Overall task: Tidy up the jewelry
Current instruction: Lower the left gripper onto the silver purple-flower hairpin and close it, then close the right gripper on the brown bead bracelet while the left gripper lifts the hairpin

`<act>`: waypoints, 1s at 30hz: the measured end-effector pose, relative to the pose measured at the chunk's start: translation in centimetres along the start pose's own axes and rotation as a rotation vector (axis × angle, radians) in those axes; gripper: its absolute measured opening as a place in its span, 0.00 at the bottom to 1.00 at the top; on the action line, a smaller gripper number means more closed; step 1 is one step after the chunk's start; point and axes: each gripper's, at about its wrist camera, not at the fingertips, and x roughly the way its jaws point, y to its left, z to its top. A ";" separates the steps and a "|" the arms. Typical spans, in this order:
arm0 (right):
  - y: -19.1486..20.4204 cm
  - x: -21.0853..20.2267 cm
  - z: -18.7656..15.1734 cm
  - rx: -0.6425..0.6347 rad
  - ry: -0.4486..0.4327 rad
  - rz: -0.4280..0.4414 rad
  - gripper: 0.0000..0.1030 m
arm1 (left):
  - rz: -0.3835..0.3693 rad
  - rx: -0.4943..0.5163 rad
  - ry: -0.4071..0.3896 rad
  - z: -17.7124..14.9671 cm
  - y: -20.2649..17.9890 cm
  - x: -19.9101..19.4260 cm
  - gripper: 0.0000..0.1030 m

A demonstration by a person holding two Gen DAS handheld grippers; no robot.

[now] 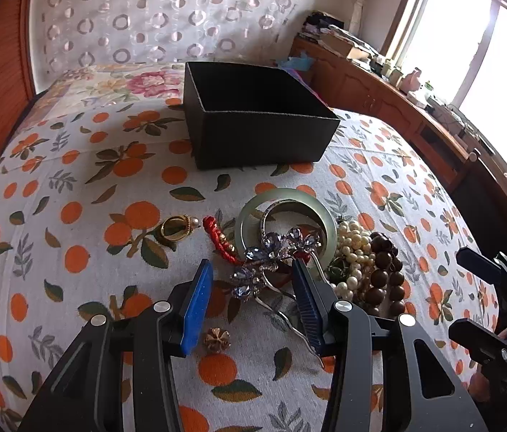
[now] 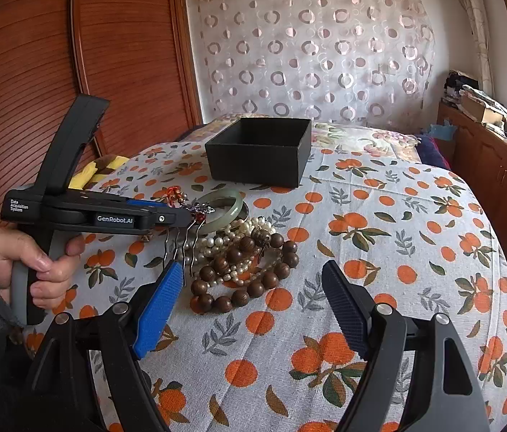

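My left tongs (image 1: pixel 253 280) sat low over the jewelry heap on the orange-print bedspread (image 1: pixel 73 252), the pads straddling the jeweled flower hairpin (image 1: pixel 271 252). From the left wrist view a gap still showed on the blue pad's side, so I read them as partly apart, not clamped on it. In the right wrist view the hairpin's wavy metal prongs (image 2: pixel 181 248) hung down just below the left tongs' tip, and I could not tell whether the piece was lifted or only lying under them. A hand (image 2: pixel 34 262) in a grey sleeve gripped that tool's handle.

My right tongs (image 2: pixel 253 288) stood wide apart with nothing between them, hovering near the brown wooden bead bracelet (image 2: pixel 246 277).

The rest of the pile lay together: a pale green jade bangle (image 1: pixel 285 201), a red knotted cord (image 1: pixel 219 239) beside it, a tangle of white pearls (image 1: pixel 352 252) touching the brown beads, a gold ring with a pearl (image 1: pixel 176 228) to the left, and a small gold flower-shaped piece (image 1: pixel 217 339) nearest me. The open black box (image 1: pixel 257 136) stood farther back on the bed, well apart from the heap.
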 end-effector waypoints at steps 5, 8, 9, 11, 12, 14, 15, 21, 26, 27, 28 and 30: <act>-0.1 0.1 0.0 -0.001 0.003 -0.003 0.79 | -0.005 0.005 -0.008 -0.1 0.1 -0.4 0.24; -0.2 0.2 0.0 -0.001 0.005 -0.006 0.79 | 0.007 0.015 -0.028 -0.5 -0.2 -1.1 0.24; -0.3 0.2 -0.1 0.000 0.005 -0.007 0.79 | 0.013 0.013 -0.040 -0.6 -0.3 -1.5 0.24; -0.3 0.2 -0.1 -0.001 0.005 -0.007 0.79 | 0.010 0.009 -0.055 -1.0 -0.4 -2.2 0.24; -0.3 0.2 -0.1 -0.002 0.006 -0.007 0.79 | 0.009 0.003 -0.063 -1.2 -0.4 -2.6 0.24; -0.3 0.2 0.0 -0.004 0.007 -0.007 0.79 | 0.015 -0.001 -0.075 -1.5 -0.3 -3.3 0.24; -0.4 0.3 0.0 -0.006 0.008 -0.009 0.79 | 0.024 -0.003 -0.085 -1.6 -0.3 -3.6 0.24; -1.1 0.7 0.2 -0.014 0.015 -0.023 0.79 | 0.076 -0.004 -0.148 -1.9 -0.1 -5.3 0.24; -2.1 2.1 1.0 -0.037 0.063 -0.026 0.66 | 0.099 -0.011 -0.188 -1.5 0.1 -6.4 0.24; -2.4 2.5 1.2 -0.040 0.076 -0.022 0.61 | 0.106 -0.007 -0.198 -1.4 0.0 -6.6 0.24; -2.7 3.0 1.3 -0.041 0.093 -0.019 0.56 | 0.110 -0.004 -0.205 -1.4 -0.1 -6.8 0.24; -3.0 4.0 1.6 -0.044 0.124 -0.010 0.47 | 0.112 0.001 -0.218 -1.3 -0.3 -7.2 0.24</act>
